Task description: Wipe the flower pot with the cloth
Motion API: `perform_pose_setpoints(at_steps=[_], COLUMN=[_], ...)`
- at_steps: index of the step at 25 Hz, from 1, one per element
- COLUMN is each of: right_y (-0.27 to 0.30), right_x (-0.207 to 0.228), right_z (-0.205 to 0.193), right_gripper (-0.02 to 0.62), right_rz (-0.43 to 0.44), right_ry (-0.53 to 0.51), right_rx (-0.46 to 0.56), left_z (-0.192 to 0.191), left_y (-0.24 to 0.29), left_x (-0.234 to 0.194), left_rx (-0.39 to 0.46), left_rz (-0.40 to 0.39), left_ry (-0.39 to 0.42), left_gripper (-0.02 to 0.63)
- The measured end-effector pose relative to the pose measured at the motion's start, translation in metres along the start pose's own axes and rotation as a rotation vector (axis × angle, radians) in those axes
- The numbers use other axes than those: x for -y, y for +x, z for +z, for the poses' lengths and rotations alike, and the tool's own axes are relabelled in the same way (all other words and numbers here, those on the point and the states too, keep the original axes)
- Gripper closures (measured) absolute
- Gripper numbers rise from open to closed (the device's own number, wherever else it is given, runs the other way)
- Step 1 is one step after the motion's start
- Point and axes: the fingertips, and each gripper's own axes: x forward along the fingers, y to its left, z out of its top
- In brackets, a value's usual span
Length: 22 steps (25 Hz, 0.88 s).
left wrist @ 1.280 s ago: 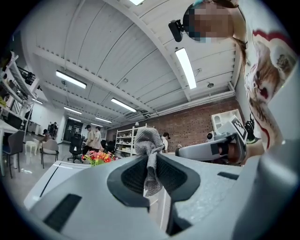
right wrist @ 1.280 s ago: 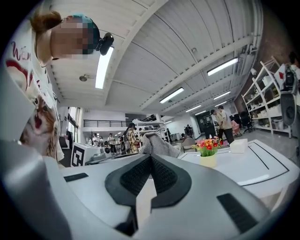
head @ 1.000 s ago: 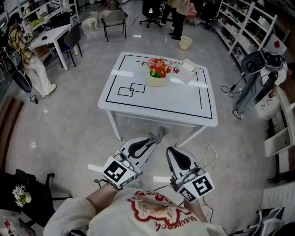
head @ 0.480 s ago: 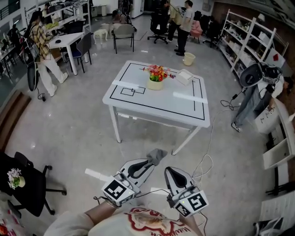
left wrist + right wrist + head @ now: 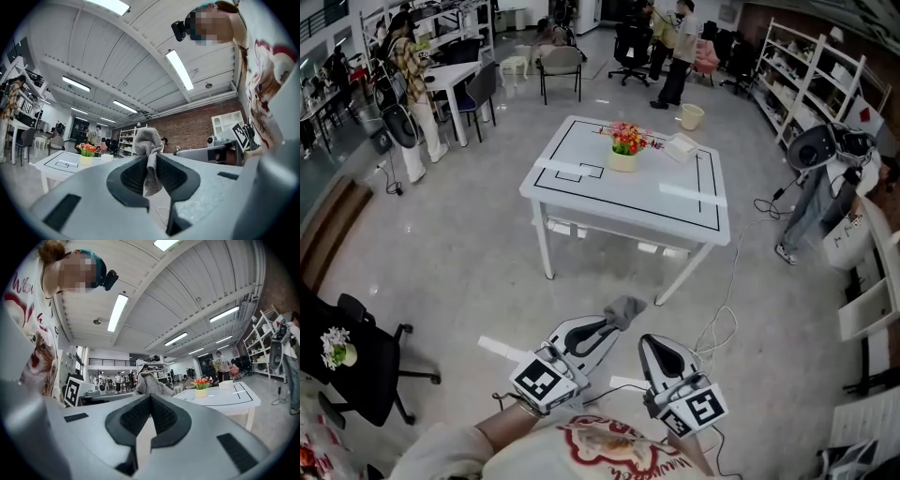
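The flower pot (image 5: 623,160), cream with red and orange flowers, stands at the far side of the white table (image 5: 609,202). Both grippers are held well short of the table, above the floor. My left gripper (image 5: 609,326) is shut on a grey cloth (image 5: 625,308), which bunches up out of the jaws. In the left gripper view the cloth (image 5: 149,145) sticks up between the pads, with the pot (image 5: 86,160) small at the left. My right gripper (image 5: 650,340) is shut with nothing in it. The right gripper view shows the pot (image 5: 201,392) far ahead.
A white box (image 5: 682,146) lies on the table beside the pot. A cable (image 5: 719,325) trails over the floor by the table's right legs. A black office chair (image 5: 358,349) is at the left, shelves (image 5: 825,66) at the right. People, desks and chairs fill the back.
The head view has lifted and takes in more of the room. In the picture the gap between both grippers and the table's near edge has grown. The cloth stays in the left gripper.
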Motion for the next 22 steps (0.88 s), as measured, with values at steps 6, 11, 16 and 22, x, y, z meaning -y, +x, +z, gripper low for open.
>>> perform_pose_setpoints(at_steps=[6, 11, 16, 22], right_y=[-0.004, -0.003, 0.001, 0.006], right_x=[-0.005, -0.004, -0.003, -0.008], right_z=[0.008, 0.009, 0.011, 0.009], right_gripper=[0.597, 0.597, 0.597, 0.597], right_rz=[-0.003, -0.010, -0.004, 0.012], right_ry=[-0.028, -0.023, -0.032, -0.028], right_rx=[0.018, 0.027, 0.022, 0.015], left_z=[0.009, 0.011, 0.014, 0.010], left_y=[-0.002, -0.002, -0.002, -0.006], left_x=[0.005, 0.003, 0.000, -0.004], left_rx=[0.000, 0.007, 0.003, -0.019], left_rz=[-0.015, -0.015, -0.013, 0.005], left_ry=[0.018, 0.025, 0.025, 0.017], left_gripper=[0.555, 0.555, 0.555, 0.555])
